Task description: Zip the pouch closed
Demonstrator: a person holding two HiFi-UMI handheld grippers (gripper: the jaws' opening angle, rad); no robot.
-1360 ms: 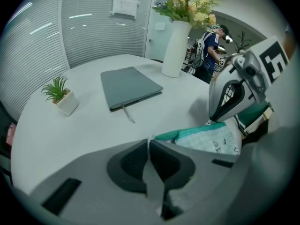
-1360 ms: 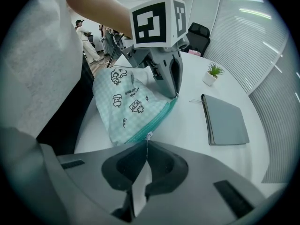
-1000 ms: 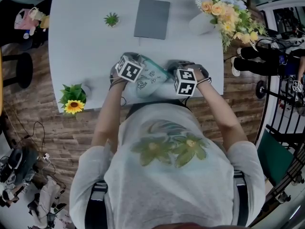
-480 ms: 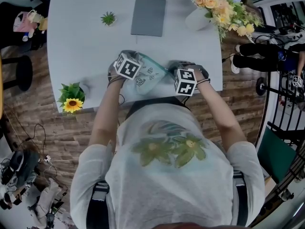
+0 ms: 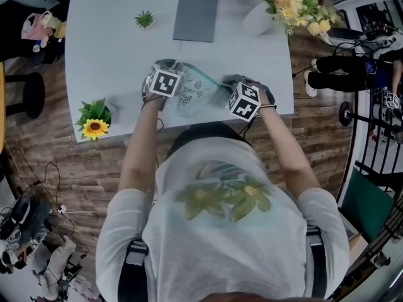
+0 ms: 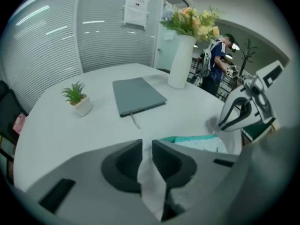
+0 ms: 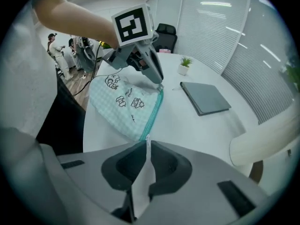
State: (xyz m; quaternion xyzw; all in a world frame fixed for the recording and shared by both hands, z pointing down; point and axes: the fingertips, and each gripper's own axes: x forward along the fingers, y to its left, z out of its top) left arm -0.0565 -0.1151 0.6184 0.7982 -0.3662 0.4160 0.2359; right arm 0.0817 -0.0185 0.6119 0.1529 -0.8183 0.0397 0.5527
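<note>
A mint checked pouch (image 5: 195, 94) with cartoon prints and a teal zipper lies near the front edge of the white table (image 5: 107, 61). My left gripper (image 5: 174, 69) is at its left end; in the left gripper view its jaws (image 6: 146, 144) are opening, a narrow gap shows only table between them, and the pouch (image 6: 201, 142) lies just right of them. My right gripper (image 5: 221, 88) is at the pouch's right end. In the right gripper view it (image 7: 146, 146) is shut on the small pale zipper pull (image 7: 147, 137), with the pouch (image 7: 129, 102) stretching away to the left gripper (image 7: 157, 81).
A grey notebook (image 5: 196, 17) lies farther back on the table, with a small green plant (image 5: 144, 20) to its left. A white vase of flowers (image 5: 264, 14) stands at the back right. A sunflower pot (image 5: 94, 124) sits at the front left corner.
The right gripper has rolled, its marker cube now tilted. The left gripper and the pouch stay in much the same place.
</note>
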